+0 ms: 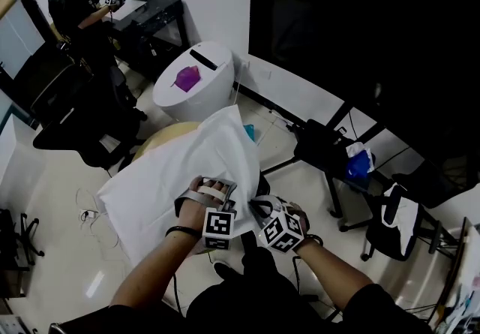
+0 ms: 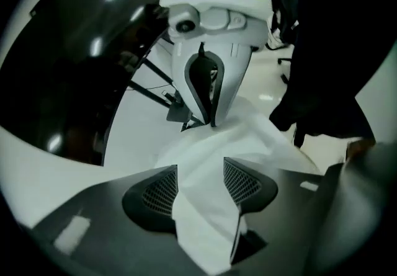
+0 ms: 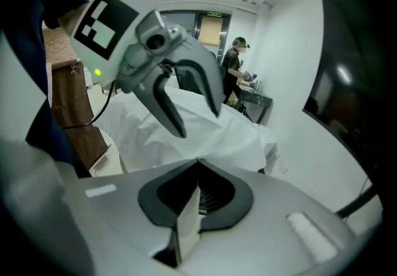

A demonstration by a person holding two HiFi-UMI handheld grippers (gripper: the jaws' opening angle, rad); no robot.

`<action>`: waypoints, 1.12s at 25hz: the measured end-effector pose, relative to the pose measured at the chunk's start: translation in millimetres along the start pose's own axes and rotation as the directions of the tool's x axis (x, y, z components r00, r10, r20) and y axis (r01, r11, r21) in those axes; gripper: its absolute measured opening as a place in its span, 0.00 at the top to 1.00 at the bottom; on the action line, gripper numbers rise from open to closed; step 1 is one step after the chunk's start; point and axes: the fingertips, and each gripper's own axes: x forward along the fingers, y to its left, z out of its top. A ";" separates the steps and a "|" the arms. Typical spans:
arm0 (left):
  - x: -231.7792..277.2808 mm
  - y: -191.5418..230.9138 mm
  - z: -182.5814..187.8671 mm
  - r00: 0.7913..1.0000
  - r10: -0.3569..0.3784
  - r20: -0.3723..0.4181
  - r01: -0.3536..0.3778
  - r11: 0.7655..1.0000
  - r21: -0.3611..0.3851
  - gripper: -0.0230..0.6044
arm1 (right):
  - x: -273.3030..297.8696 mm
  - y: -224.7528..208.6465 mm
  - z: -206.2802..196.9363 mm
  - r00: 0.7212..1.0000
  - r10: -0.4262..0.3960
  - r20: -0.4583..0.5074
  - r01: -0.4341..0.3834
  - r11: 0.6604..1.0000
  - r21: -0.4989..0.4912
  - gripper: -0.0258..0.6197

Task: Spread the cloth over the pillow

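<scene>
White round bin (image 1: 206, 96) with purple object (image 1: 186, 79) on top, person (image 1: 69, 10) at black desk (image 1: 161, 11), blue bag (image 1: 360, 163) on dark stand (image 1: 319, 146)

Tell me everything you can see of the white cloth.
The white cloth is thin, matte fabric, rumpled into soft folds. It lies draped over something bulky hidden beneath it, peaked at its far corner. A tan rounded thing peeks out at its far edge. At the near edge the right gripper is shut on a folded strip of it, while the left gripper has its jaws apart with a bunched fold running between them.
</scene>
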 end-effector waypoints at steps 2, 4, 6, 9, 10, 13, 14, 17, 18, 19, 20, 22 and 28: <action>13.1 4.4 1.7 1.000 -0.002 -0.019 0.005 0.986 0.164 0.59 | 2.7 7.8 6.8 1.000 0.000 -0.001 0.000 0.999 -0.042 0.95; 24.3 5.4 6.5 1.000 -0.011 -0.016 0.016 0.959 0.282 0.58 | 5.6 13.4 10.2 1.000 0.001 -0.001 -0.001 0.998 -0.069 0.95; 34.6 1.9 11.5 0.999 -0.034 -0.006 0.034 0.925 0.378 0.58 | 9.2 17.1 11.4 1.000 0.006 -0.002 -0.006 0.996 -0.088 0.95; 49.0 -5.7 13.9 0.997 -0.076 -0.011 0.072 0.871 0.485 0.58 | 13.6 19.1 10.4 1.000 0.007 -0.007 -0.007 0.993 -0.117 0.95; 52.9 -8.0 13.9 0.996 -0.089 -0.014 0.084 0.856 0.510 0.58 | 14.6 19.3 9.8 1.000 0.004 -0.010 -0.006 0.992 -0.127 0.95; 60.3 -14.1 15.2 0.994 -0.106 -0.005 0.091 0.829 0.552 0.71 | 16.2 20.4 9.4 1.000 0.005 -0.009 -0.006 0.991 -0.133 0.94; 61.1 -15.4 14.8 0.995 -0.104 0.000 0.086 0.827 0.555 0.80 | 16.3 20.7 9.6 1.000 0.008 -0.003 -0.008 0.992 -0.124 0.94; 59.4 -17.0 9.4 0.996 -0.083 0.018 0.061 0.846 0.530 0.94 | 10.6 17.9 10.8 0.999 0.010 0.033 -0.007 0.997 -0.075 0.93; 58.4 -16.8 7.8 0.997 -0.067 0.026 0.044 0.854 0.519 0.96 | 5.5 15.5 10.9 0.999 0.009 0.053 -0.007 0.999 -0.050 0.91; 57.4 -16.5 6.6 0.998 -0.049 0.033 0.025 0.859 0.511 0.96 | -0.8 12.7 10.1 0.997 0.010 0.075 -0.008 1.000 -0.016 0.87; 56.2 -16.4 5.5 0.999 -0.031 0.038 0.007 0.862 0.507 0.96 | -7.8 9.8 8.0 0.995 0.010 0.096 -0.013 1.000 0.022 0.84; 52.0 -15.4 4.4 0.999 -0.003 0.053 -0.024 0.868 0.496 0.96 | -21.8 2.2 0.4 0.991 0.009 0.130 -0.024 0.994 0.108 0.79; 30.1 -10.2 7.6 0.985 0.089 0.150 -0.141 0.912 0.385 0.96 | -43.8 -28.2 -42.5 0.982 -0.019 0.188 -0.062 0.909 0.413 0.79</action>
